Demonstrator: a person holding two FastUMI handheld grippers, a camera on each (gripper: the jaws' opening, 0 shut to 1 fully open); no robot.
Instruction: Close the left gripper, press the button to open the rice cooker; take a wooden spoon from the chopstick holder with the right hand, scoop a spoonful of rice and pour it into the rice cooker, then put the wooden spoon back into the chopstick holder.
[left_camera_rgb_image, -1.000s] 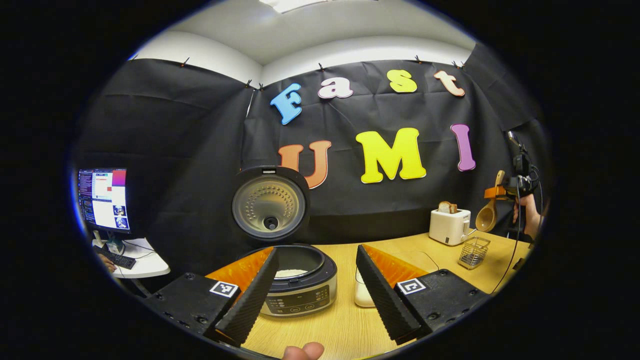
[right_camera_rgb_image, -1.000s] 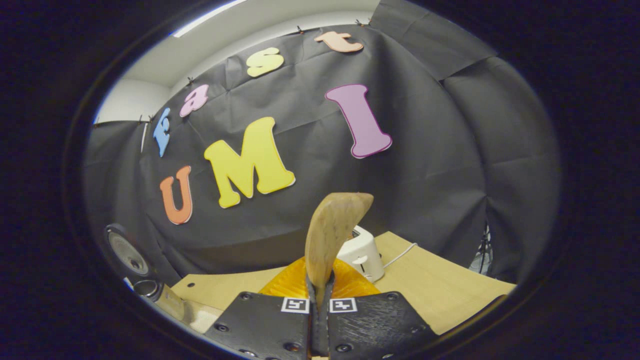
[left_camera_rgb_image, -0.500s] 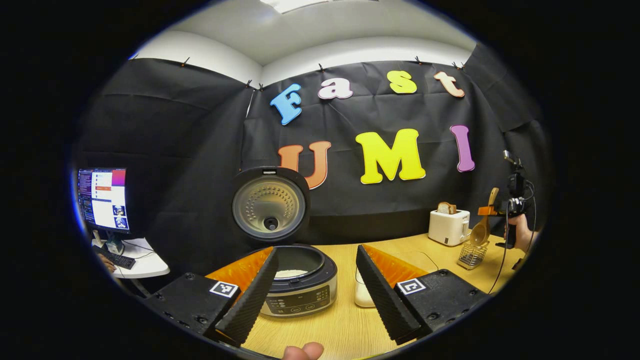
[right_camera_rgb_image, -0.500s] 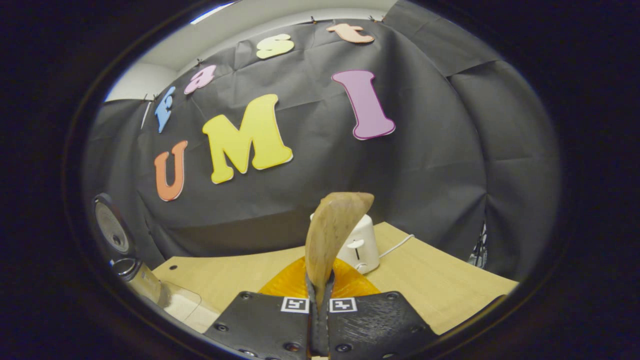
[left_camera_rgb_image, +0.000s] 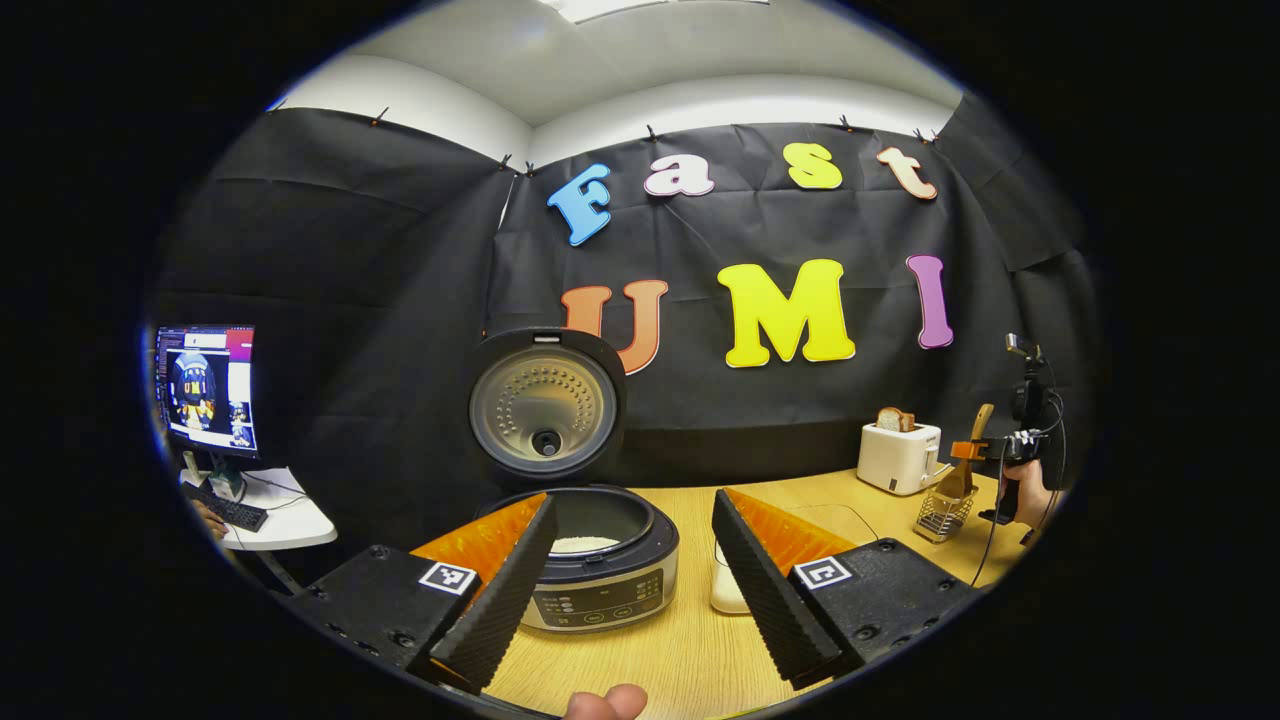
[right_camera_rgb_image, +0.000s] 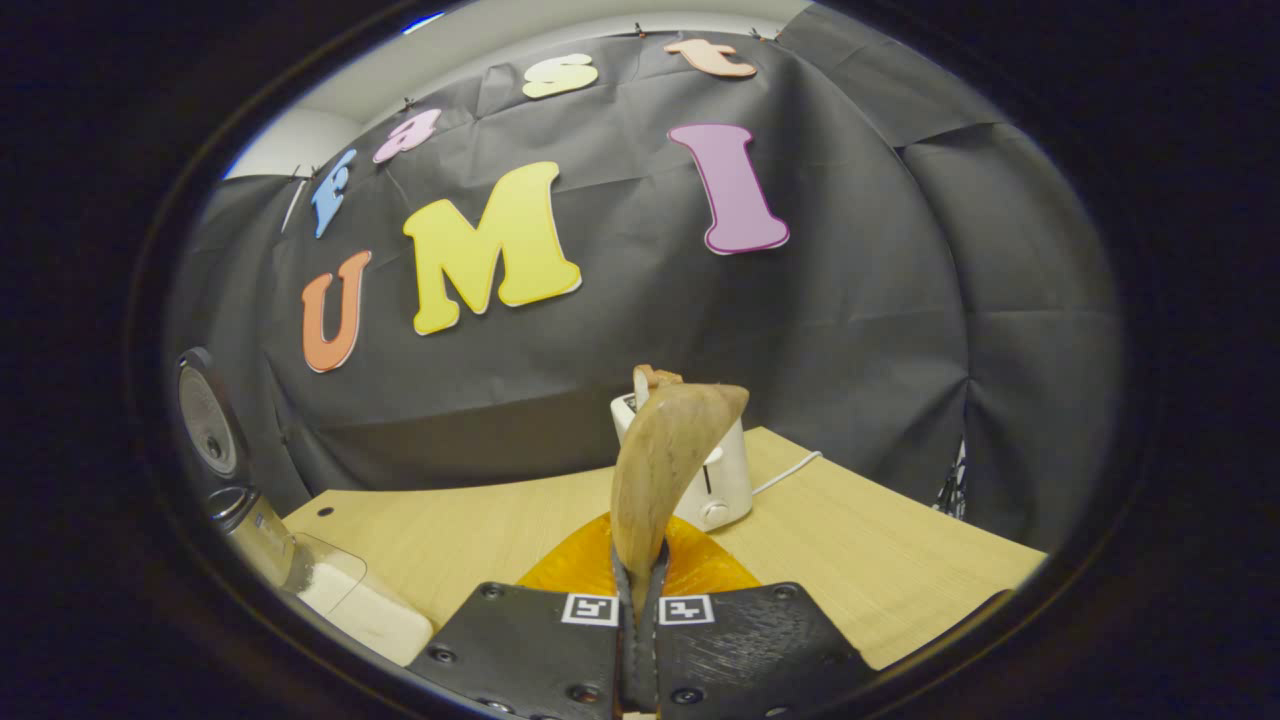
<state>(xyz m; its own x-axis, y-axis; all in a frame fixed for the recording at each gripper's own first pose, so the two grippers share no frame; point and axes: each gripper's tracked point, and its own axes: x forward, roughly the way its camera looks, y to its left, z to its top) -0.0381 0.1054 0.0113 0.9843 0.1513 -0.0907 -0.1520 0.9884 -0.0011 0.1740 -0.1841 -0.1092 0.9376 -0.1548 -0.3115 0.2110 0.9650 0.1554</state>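
The spoon (right_camera_rgb_image: 660, 470) is pinched by its handle in my right gripper (right_camera_rgb_image: 640, 610), both fingers pressed flat on the wood, the handle end rising above them. In the left gripper view the same spoon (left_camera_rgb_image: 962, 468) stands bowl down with its lower part inside the holder (left_camera_rgb_image: 943, 512), the handle leaning slightly and clamped about midway.

Handling, as I judge it: the spoon is light, stiff, one-piece wood, not fragile. The surface looks smooth, so it could pivot in a narrow pinch if knocked. The flat of the handle is the proper place to hold, and the present grip looks sound.

The holder is a small open wire basket and likely light; a sideways push from the spoon could tip or slide it.

The toaster (left_camera_rgb_image: 898, 456) stands just beside the holder, toward the wall, with bread (left_camera_rgb_image: 894, 418) in its slot. The cooker (left_camera_rgb_image: 598, 560) sits well apart, lid up, rice visible in the pot. A clear rice container (left_camera_rgb_image: 726, 590) is just beside the cooker.

My left gripper (left_camera_rgb_image: 625, 590) is spread wide and empty, held low in front of the cooker.

Judgement: the return of the spoon is nearly complete; release remains.
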